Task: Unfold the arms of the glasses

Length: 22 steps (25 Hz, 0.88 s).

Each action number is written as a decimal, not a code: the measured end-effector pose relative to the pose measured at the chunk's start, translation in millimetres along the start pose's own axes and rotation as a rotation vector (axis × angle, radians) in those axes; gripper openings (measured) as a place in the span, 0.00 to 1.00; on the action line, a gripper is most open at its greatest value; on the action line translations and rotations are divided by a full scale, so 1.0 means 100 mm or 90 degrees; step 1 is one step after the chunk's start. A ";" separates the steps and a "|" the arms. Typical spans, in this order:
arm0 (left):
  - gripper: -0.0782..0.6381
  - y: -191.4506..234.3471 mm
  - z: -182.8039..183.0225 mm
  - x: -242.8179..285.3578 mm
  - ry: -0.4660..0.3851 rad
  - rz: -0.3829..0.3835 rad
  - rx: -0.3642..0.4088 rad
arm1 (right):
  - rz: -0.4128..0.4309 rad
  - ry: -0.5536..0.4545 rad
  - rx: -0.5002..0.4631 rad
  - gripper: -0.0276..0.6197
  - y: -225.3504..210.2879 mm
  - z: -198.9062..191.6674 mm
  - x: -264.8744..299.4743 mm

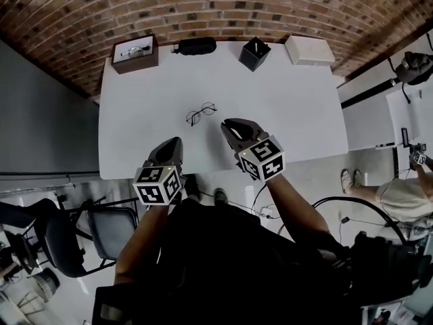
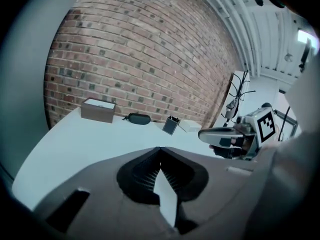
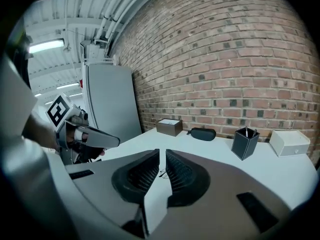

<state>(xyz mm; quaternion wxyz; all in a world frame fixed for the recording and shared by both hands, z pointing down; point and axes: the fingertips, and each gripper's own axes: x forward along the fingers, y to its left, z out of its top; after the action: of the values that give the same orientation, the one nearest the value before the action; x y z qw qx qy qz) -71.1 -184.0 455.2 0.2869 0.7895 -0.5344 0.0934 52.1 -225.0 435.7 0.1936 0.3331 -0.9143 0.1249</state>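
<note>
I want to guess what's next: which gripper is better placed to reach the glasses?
Likely the right gripper: its tip is nearer the glasses, which lie straight ahead in its view. The left gripper hangs further back.

Glasses (image 1: 201, 113): too small to tell arm position. Right gripper view: mostly hidden behind right claw (image 3: 162, 154).
</note>
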 end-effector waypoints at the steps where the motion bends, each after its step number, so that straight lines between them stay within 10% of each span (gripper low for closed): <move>1: 0.12 0.05 -0.01 0.08 0.006 0.002 -0.002 | -0.001 0.009 0.001 0.06 -0.05 -0.03 0.08; 22: 0.19 0.63 -0.75 1.29 0.148 -0.012 -0.075 | -0.065 0.184 -0.018 0.10 -0.86 -1.04 1.21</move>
<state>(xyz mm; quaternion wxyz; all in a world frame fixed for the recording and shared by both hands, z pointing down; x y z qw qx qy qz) -62.5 -261.1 597.2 0.3936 0.7601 -0.4949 0.1497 51.5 -320.0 590.2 0.3341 0.3545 -0.8606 0.1486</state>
